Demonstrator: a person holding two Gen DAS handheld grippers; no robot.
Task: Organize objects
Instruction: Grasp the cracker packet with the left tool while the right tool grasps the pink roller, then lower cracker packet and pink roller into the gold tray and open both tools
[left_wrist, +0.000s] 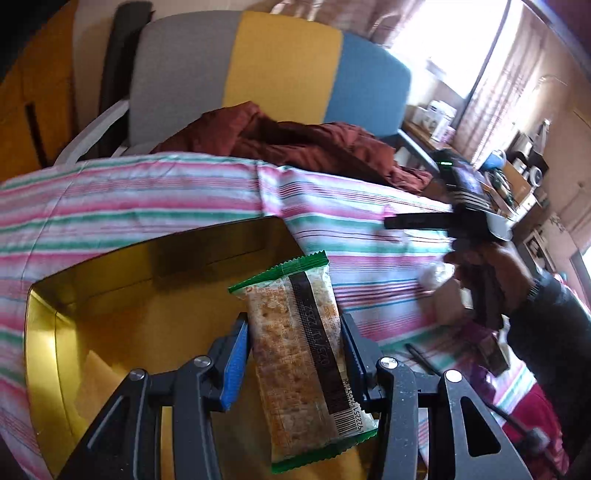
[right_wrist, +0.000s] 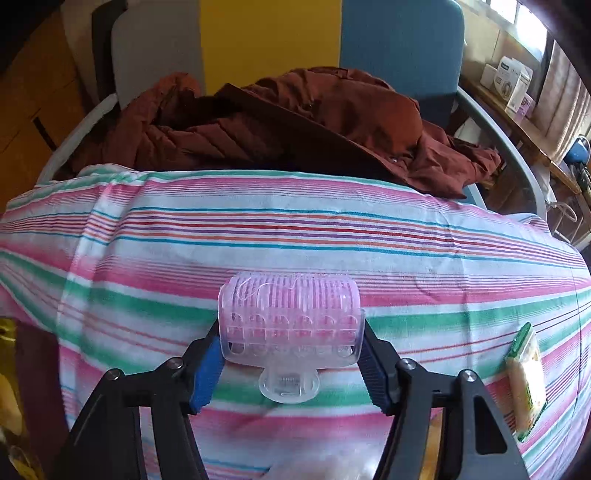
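Box (left_wrist: 110, 332), gold inside, lies on the striped cloth (left_wrist: 147, 192); left gripper (left_wrist: 295, 354) clamps a snack bar (left_wrist: 299, 354) over it, long axis pointing away. Right gripper (right_wrist: 291, 354) grips a pink roller (right_wrist: 288, 317) crosswise above the cloth; another snack (right_wrist: 524, 380) lies right of it.

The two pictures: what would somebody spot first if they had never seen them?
Probably the pink hair roller, big and centred between the right gripper fingers, above the striped cloth. In the other view, a green-edged cracker packet is pinched in the left gripper over a shiny gold box. Behind both lies a rust-red jacket.
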